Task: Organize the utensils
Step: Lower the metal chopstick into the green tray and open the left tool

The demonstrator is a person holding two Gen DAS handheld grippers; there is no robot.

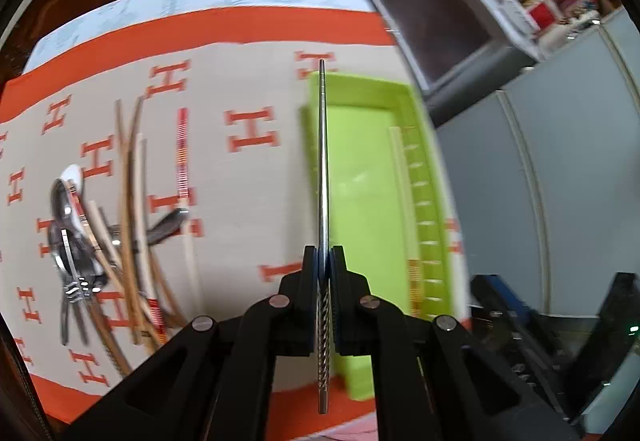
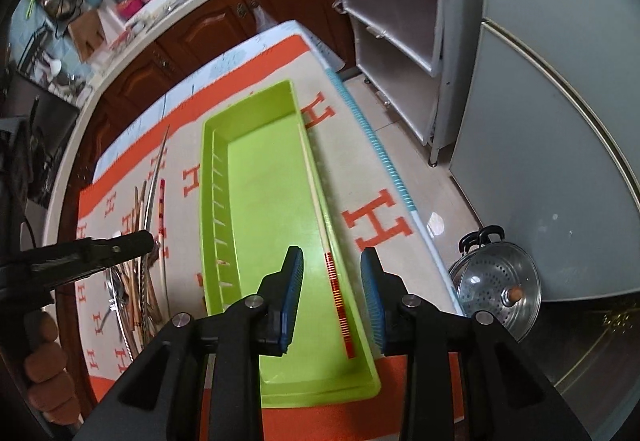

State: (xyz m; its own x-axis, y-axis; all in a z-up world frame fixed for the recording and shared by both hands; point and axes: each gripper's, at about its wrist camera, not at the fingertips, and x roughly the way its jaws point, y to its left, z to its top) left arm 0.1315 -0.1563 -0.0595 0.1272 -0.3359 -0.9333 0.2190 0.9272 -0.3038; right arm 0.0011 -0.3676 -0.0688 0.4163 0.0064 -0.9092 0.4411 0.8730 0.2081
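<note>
I find the left gripper (image 1: pixel 323 255) clamped on a metal chopstick (image 1: pixel 322 161), jaws pressed flat against its twisted handle section. The chopstick points away from me, its far tip over the far left corner of the green tray (image 1: pixel 360 181). To the left on the tablecloth (image 1: pixel 248 177) lies the utensil pile (image 1: pixel 104 241): spoons, wooden chopsticks and further metal pieces, tangled; I cannot count them.

On my right wrist view, the right gripper (image 2: pixel 332 281) hangs over the tray's near end with its jaws spread apart and nothing between them. Below that gap, one pale chopstick with a red-banded handle (image 2: pixel 338 305) lies inside the tray along its right wall. The left gripper shows at the left edge of this view, above the pile. A lidded steamer pot (image 2: pixel 496 281) stands on the floor to the right.
</note>
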